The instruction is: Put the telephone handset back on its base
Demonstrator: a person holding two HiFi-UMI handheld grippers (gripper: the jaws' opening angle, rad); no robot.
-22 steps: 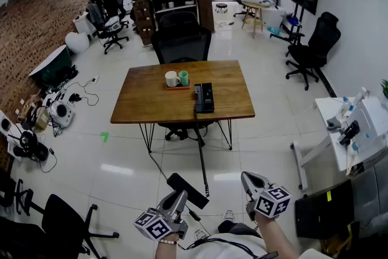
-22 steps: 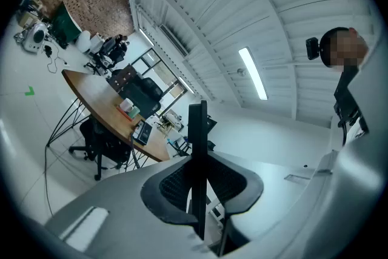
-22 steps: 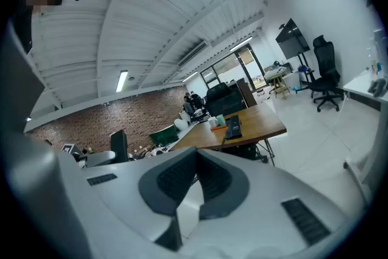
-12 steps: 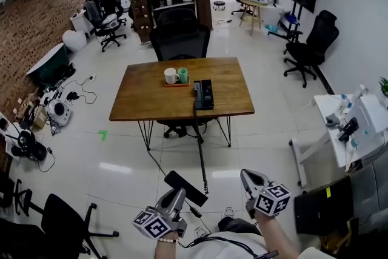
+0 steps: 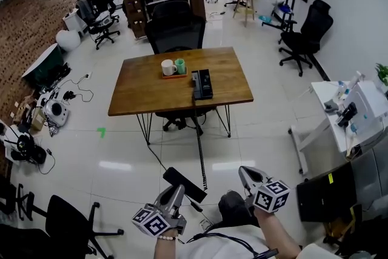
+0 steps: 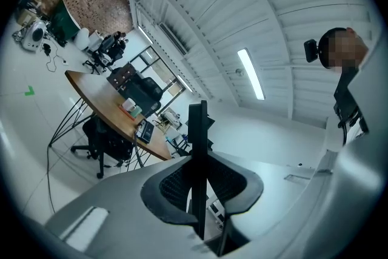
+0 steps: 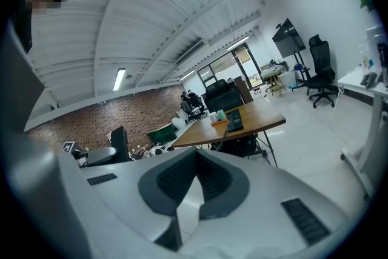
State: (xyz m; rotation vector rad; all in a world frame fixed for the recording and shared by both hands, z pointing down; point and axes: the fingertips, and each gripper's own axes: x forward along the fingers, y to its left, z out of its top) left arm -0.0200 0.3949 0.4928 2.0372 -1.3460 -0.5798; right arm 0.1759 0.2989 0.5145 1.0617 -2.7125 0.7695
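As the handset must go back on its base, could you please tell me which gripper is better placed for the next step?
The left gripper: its fingers grip the black handset, whose cord runs to the base on the table. The right gripper holds nothing.

Clamped edge-on in the left gripper (image 6: 197,190): a slim black telephone handset (image 6: 197,124), brown wooden table (image 6: 100,100) far beyond.

The brown wooden desk (image 5: 145,97) stands on the shiny white floor (image 5: 109,154). On it sits a small tray (image 5: 172,75) with 1 white mug (image 5: 167,67) and 1 green cup (image 5: 180,65). Just beside the tray lies the black phone base (image 5: 203,83), near the front edge.
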